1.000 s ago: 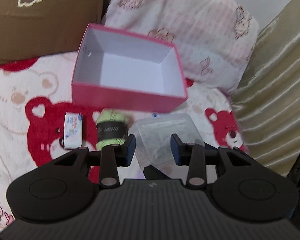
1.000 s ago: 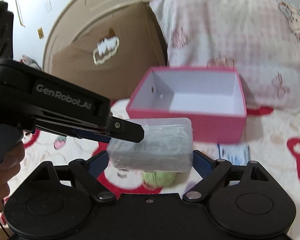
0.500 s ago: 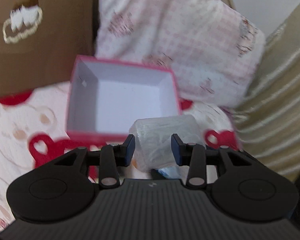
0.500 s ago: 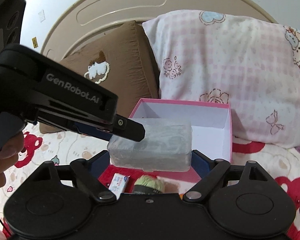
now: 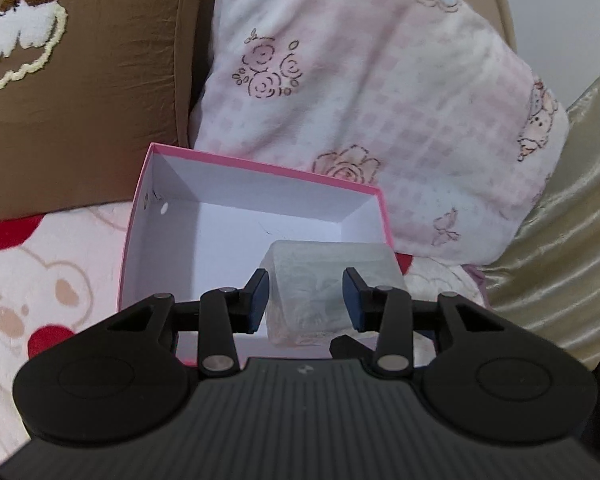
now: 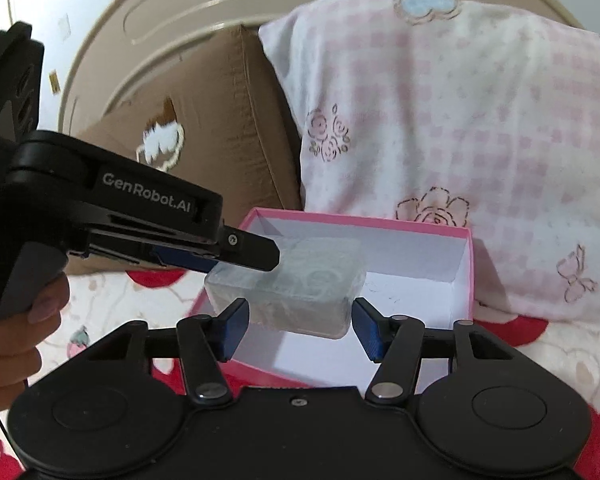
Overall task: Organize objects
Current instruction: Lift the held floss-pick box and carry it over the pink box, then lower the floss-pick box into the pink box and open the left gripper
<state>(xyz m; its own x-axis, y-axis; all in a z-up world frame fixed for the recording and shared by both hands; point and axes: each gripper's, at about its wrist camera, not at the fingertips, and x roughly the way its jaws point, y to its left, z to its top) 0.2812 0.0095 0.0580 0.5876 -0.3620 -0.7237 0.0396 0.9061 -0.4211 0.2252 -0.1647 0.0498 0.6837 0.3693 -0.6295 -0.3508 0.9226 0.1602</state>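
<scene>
Both grippers have carried the clear plastic container (image 6: 296,286) forward since the earlier frames, so it now hangs over the open pink box (image 5: 204,236) rather than short of it.

In the right wrist view the left gripper (image 6: 256,258) pinches the container's far left end between narrowly parted fingers. The right gripper (image 6: 300,326) sits just below and in front of the container, its jaws closing from either side, though the blue pads (image 6: 232,328) look just clear of the plastic (contact is hard to judge here).

The container looks light, thin-walled and smooth: likely to flex and slip under a hard squeeze. Short ends or rim corners seem the firmest hold.

Count: one container, one pink box, two pillows beyond the grippers, a brown pillow (image 5: 80,92) and a pink checked pillow (image 5: 380,112). One hand (image 6: 16,332) shows, on the left gripper's handle.
</scene>
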